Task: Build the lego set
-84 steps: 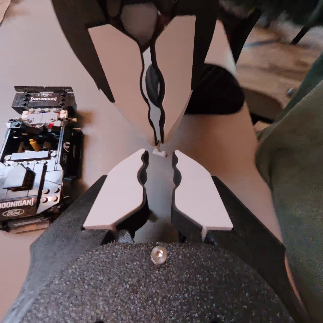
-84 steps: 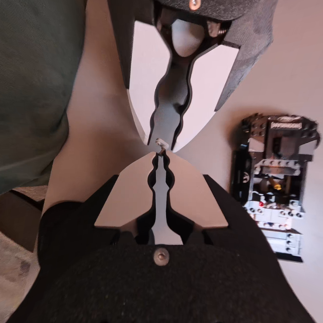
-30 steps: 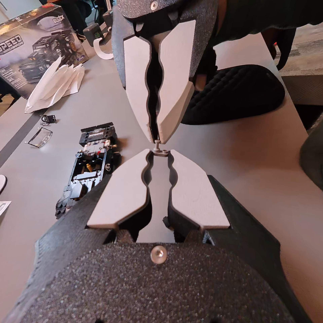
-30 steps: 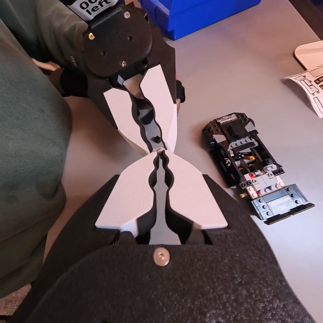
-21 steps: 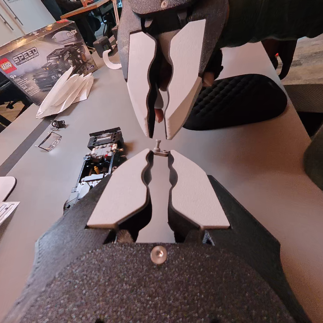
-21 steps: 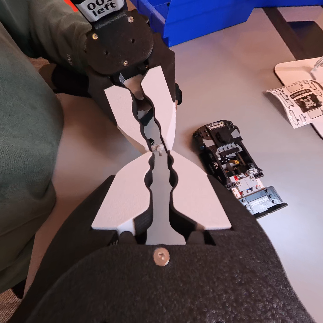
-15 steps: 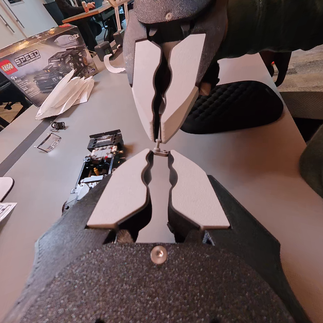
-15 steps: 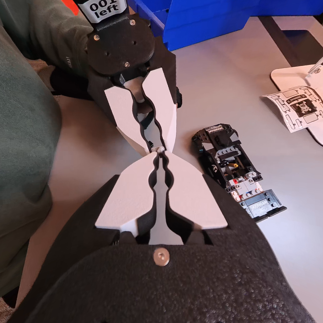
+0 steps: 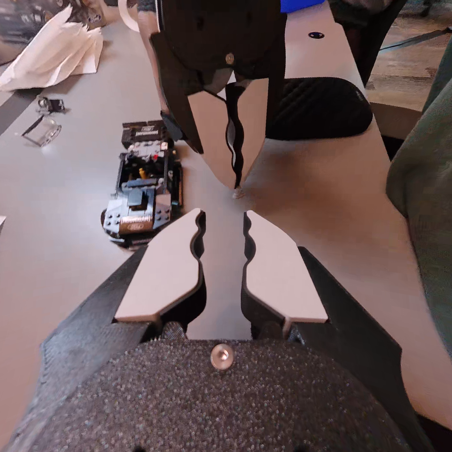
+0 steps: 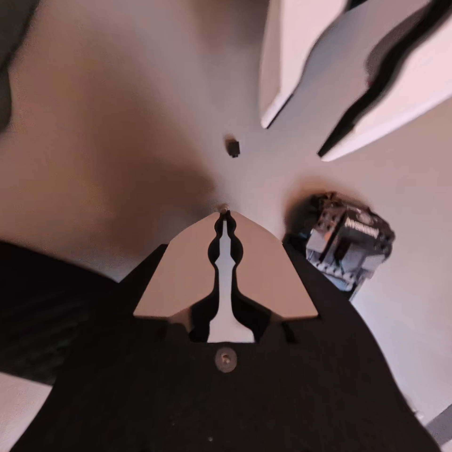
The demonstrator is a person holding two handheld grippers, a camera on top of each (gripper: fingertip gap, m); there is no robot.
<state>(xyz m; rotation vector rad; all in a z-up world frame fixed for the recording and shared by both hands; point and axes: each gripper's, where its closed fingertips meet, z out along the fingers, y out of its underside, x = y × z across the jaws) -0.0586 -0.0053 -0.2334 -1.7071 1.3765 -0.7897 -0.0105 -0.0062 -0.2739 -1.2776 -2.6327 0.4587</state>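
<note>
We see the grey tabletop [image 9: 61, 244] carrying the partly built black car [image 9: 144, 186]. Our left hand-held gripper [image 9: 223, 215] is spread and empty beside it. Our right hand-held gripper [image 10: 224, 212] is pressed together on a small grey piece [image 10: 223, 208]; a tiny black piece [image 10: 233, 148] lies nearby.

It looks like an office or work room: a long grey bench [image 9: 61, 244], a black quilted chair seat [image 9: 318, 110] beside it, and wooden flooring [image 9: 401, 66] behind.
</note>
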